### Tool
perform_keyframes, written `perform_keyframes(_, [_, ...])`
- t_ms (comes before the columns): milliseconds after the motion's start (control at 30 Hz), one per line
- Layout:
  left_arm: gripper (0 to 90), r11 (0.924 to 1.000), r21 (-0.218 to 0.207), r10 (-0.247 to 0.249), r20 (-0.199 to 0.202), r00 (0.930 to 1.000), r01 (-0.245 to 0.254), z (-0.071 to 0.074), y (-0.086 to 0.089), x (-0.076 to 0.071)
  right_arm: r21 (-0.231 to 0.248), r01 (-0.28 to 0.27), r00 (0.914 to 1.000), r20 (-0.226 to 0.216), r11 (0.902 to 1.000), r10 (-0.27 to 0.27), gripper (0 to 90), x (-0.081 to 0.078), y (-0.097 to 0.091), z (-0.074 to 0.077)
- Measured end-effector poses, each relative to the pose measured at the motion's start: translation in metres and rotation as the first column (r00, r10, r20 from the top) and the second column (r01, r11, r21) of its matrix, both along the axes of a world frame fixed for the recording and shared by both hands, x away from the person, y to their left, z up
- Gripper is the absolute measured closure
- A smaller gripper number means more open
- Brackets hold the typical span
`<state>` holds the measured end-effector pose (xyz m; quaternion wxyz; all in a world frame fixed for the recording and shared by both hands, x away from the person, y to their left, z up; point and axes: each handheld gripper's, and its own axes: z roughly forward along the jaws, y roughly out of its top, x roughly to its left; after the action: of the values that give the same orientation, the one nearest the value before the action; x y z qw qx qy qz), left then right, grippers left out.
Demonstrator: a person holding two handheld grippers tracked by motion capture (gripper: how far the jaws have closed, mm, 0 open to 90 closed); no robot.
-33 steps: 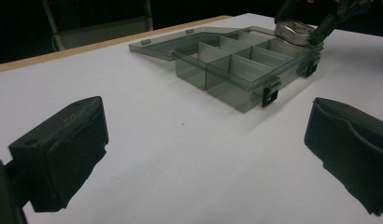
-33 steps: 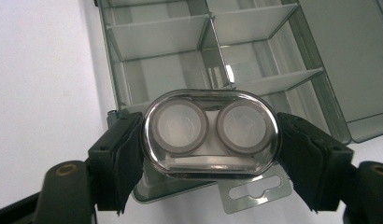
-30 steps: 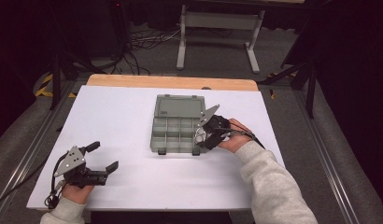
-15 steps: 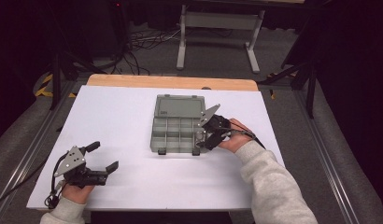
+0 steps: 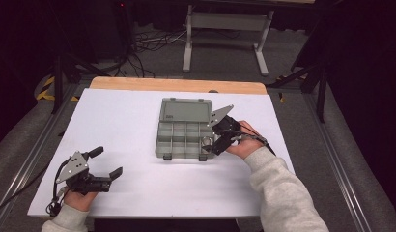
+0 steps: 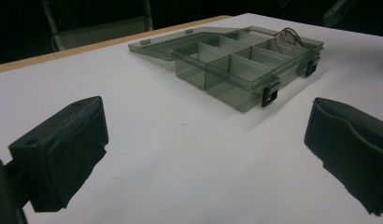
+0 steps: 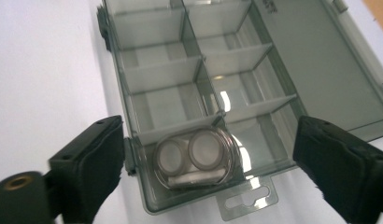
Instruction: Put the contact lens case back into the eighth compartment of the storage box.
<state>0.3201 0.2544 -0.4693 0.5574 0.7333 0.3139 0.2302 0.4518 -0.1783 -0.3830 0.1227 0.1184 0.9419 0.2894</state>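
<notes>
White table (image 5: 138, 121) with a wooden far edge, dark room behind, cables and a metal stand on the floor beyond.

Box (image 5: 184, 129): smoke-grey, compartmented, mid-table, lid lying open flat on the far side. In the right gripper view a small clear case (image 7: 196, 156) with two round wells lies in the corner compartment nearest the hang tab, wholly inside the walls.

Right gripper (image 5: 211, 143): at the box's near right corner, hand tilted down and in over that compartment. Its jaws have just been opening; they now stand wide either side of the case, pads clear of it, nothing gripped. Case looks released into the compartment.

Left gripper (image 5: 105, 162): rests low on the table at near left, well apart from the box, pointed toward it. Jaws spread, nothing between them but bare table.

Risks, as judged:
- Case looks a snug fit; it may sit slightly tilted against the divider. If so, the lid could foul on it at closing.
- Right jaws straddle the box wall. A sideways withdrawal could catch the rim or the latch (image 6: 270, 92) and drag the light box across the smooth top; lifting straight up first would avoid that.
- Box is unheld by the left gripper, so any nudge shifts it.
- Wires (image 6: 289, 33) show at the far end of the box in the left gripper view; could snag a lid.
</notes>
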Motion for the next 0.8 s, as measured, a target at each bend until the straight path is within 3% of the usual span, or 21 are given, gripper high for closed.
perform_keyframes(133, [0.6,1.0000,0.001,0.001,0.001,1.0000,-0.001,0.000,0.000,0.000,0.062,0.018,0.9998,0.007,0.9979,-0.019,0.6,-0.006,-0.001,0.009])
perform_keyframes(333, [0.6,1.0000,-0.001,0.001,0.001,1.0000,-0.001,0.000,0.000,0.000,0.142,0.026,0.9989,0.035,0.9895,-0.031,0.0,-0.020,-0.010,0.022])
perform_keyframes(467, [0.6,1.0000,-0.001,0.002,0.001,1.0000,-0.002,0.000,0.000,0.000,0.168,0.029,0.9981,0.048,0.9854,-0.038,0.0,-0.028,-0.013,0.027])
perform_keyframes(600, [0.6,1.0000,-0.003,0.005,0.000,1.0000,-0.005,0.000,0.000,0.000,0.231,0.038,0.9938,0.093,0.9722,-0.061,0.0,-0.042,-0.020,0.032])
perform_keyframes(667, [0.6,1.0000,-0.003,0.005,-0.001,1.0000,-0.005,0.000,0.000,0.000,0.279,0.041,0.9919,0.104,0.9594,-0.073,0.0,-0.050,-0.024,0.035])
perform_keyframes(800, [0.6,1.0000,-0.003,0.005,-0.001,1.0000,-0.005,0.000,0.000,0.000,0.291,0.043,0.9902,0.115,0.9558,-0.079,0.0,-0.057,-0.028,0.034])
